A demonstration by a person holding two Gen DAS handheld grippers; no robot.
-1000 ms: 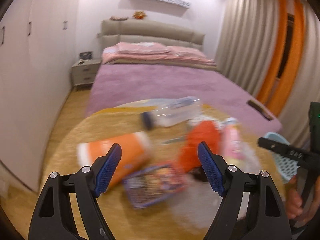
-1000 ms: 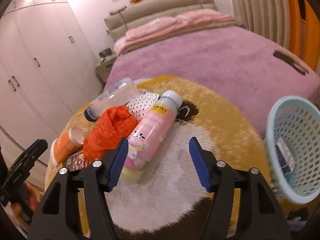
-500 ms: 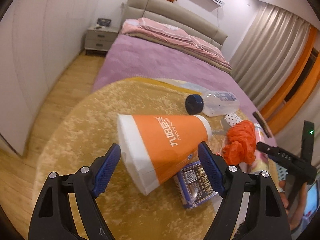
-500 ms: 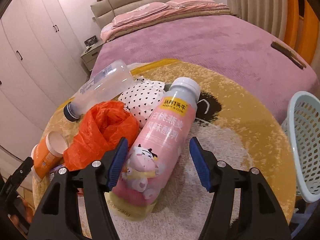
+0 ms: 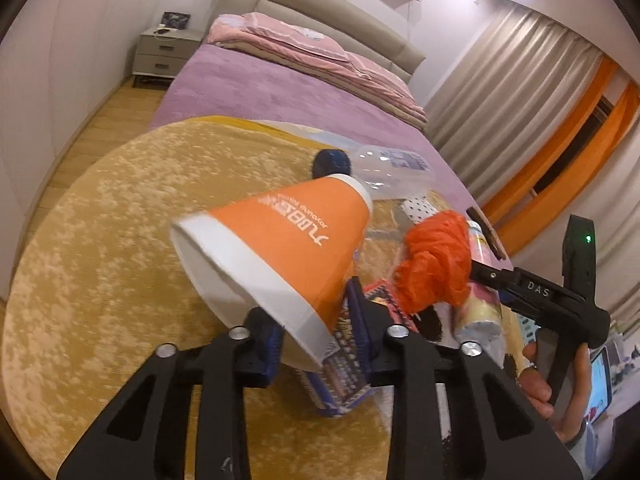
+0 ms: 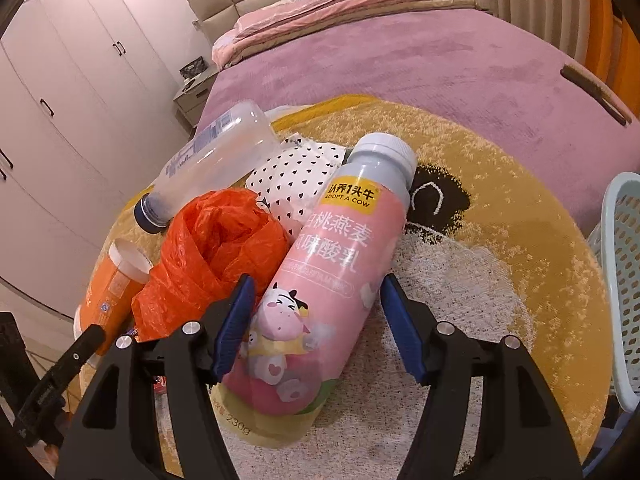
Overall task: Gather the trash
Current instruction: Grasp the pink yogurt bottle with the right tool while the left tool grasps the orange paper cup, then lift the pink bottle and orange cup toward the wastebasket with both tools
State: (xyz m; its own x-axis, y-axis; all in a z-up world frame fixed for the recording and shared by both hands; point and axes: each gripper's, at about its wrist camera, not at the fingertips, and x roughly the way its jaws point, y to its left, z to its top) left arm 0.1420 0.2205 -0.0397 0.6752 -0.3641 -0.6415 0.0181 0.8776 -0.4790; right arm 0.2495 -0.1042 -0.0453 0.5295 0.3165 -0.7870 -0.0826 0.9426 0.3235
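Trash is lying on a round yellow rug (image 5: 100, 264). The left gripper (image 5: 318, 322), its jaws having just been closing, is pinching the white rim of an orange paper cup (image 5: 288, 248), whose open mouth is facing the camera with nothing visible inside. The right gripper (image 6: 316, 320) is standing fairly wide, straddling a pink yogurt bottle with a grey cap (image 6: 332, 268) without clearly pressing it. Left of that bottle is lying a crumpled orange plastic bag (image 6: 216, 256); beyond it, a clear capped bottle (image 6: 212, 160). A pale blue perforated basket (image 6: 622, 280) is sitting far right, contents hidden.
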